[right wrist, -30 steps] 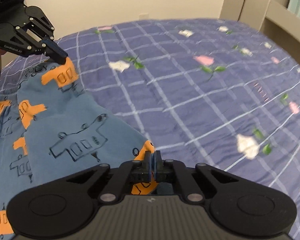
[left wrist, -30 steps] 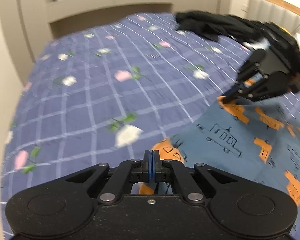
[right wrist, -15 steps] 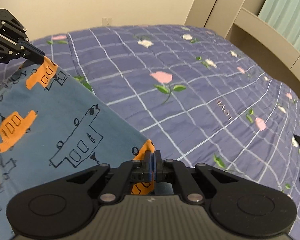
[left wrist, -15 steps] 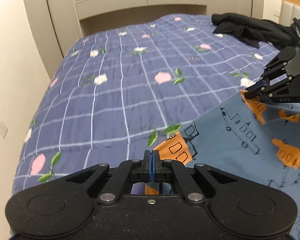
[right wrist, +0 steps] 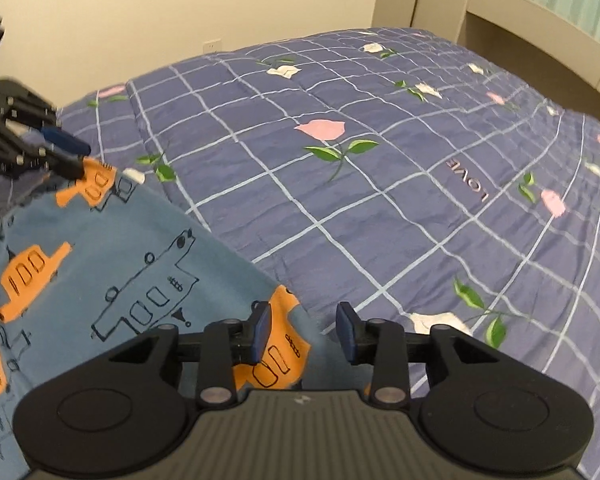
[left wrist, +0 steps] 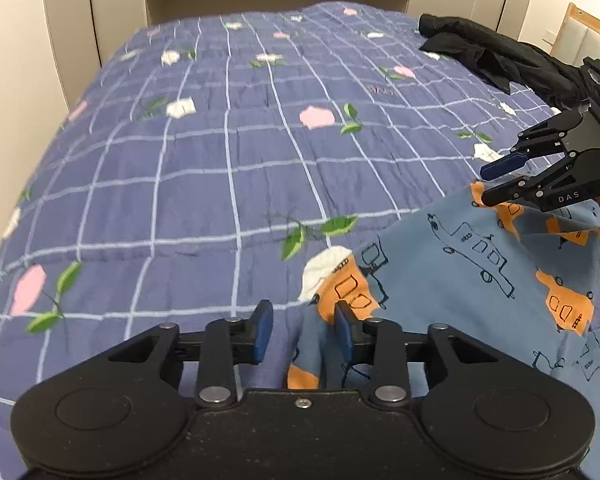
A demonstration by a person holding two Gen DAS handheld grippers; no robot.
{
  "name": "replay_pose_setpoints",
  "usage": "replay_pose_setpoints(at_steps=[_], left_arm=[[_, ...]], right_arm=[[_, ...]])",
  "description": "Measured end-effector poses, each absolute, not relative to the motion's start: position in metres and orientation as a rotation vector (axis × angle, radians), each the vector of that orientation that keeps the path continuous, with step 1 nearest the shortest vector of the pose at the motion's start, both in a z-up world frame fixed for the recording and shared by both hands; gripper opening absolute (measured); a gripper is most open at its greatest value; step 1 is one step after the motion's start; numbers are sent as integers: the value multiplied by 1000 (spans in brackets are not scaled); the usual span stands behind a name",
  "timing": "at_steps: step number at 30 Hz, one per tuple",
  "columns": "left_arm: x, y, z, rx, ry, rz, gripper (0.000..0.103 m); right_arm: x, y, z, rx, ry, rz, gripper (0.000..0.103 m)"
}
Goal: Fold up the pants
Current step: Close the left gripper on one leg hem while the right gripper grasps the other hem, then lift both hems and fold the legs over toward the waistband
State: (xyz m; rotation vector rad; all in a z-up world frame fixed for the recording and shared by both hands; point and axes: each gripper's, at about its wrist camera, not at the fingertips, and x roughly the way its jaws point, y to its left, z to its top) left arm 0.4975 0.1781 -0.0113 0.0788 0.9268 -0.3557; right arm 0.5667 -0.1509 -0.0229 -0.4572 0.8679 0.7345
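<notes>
From the left wrist we see a bed spread with a purple checked quilt (left wrist: pixel 228 168) printed with flowers, beige cabinets behind it and a black garment (left wrist: pixel 500 56) heaped at the far right. The blue pants (left wrist: pixel 480 280), printed with orange and outlined vehicles, lie on the quilt at the lower right. Our left gripper (left wrist: pixel 303 333) has just been opening; its jaws stand apart with a corner of the pants between them, the pads not pressing it. The right gripper (left wrist: pixel 490 184) shows at the far corner, jaws parted.

From the right wrist the same quilt (right wrist: pixel 380 168) runs to a cream wall. The pants (right wrist: pixel 120 264) fill the lower left. Our right gripper (right wrist: pixel 303 334) has also just been opening, its pads clear of the orange-printed corner lying between them. The left gripper (right wrist: pixel 78 156) is over the far corner, jaws apart.
</notes>
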Motion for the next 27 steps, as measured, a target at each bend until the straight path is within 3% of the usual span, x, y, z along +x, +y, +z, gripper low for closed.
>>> replay_pose_setpoints(at_steps=[2,4,6,8,17,27], left_arm=[[500,177,-15,76,939,-361,34],[501,175,-18,71,950,-374,2],[500,170,-17,84,945,-361,1],[498,167,-14,105,924,-347,1],[491,164,3,111,832,-278,1],[428,163,42,137,618,-365,1]], right_arm=[[570,-150,-28,-440,892,741,41],[571,-146,-34,-446,902,739,40],[570,-141,-37,-447,906,744,11],[569,-136,-37,-449,914,764,3],[553,-128,-17,-508,753,672,2],[489,-148,15,-488,574,643,2]])
